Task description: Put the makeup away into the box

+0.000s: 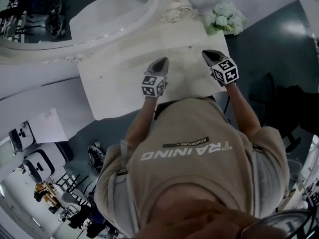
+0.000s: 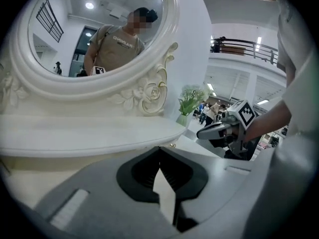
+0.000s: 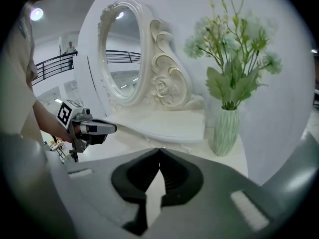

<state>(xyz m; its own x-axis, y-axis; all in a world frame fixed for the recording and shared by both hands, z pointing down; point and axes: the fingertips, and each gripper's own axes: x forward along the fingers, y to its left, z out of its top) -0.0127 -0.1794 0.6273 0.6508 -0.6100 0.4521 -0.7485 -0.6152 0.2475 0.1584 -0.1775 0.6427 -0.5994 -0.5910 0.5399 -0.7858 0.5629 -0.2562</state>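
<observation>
From above: left claw (image 1: 162, 61) and right claw (image 1: 208, 54) hover over a white counter (image 1: 117, 81), both pressed together and empty, flower vase (image 1: 227, 18) at far right; no makeup or box is visible, so no step seems underway, and next comes locating them.

The white dressing table top (image 1: 124, 91) looks smooth and matt, like painted wood. The oval mirror glass (image 2: 94, 29) is glossy and reflective, set in a carved white frame (image 2: 149, 91) with a soft satin sheen and faint gold in the relief. The ribbed pale green vase (image 3: 225, 133) seems to be glazed ceramic. The left gripper (image 2: 159, 148) and right gripper (image 3: 159, 149) have matt grey plastic shells and black ridged pads (image 3: 173, 176). The person's beige shirt (image 1: 199, 153) is soft cloth.
</observation>
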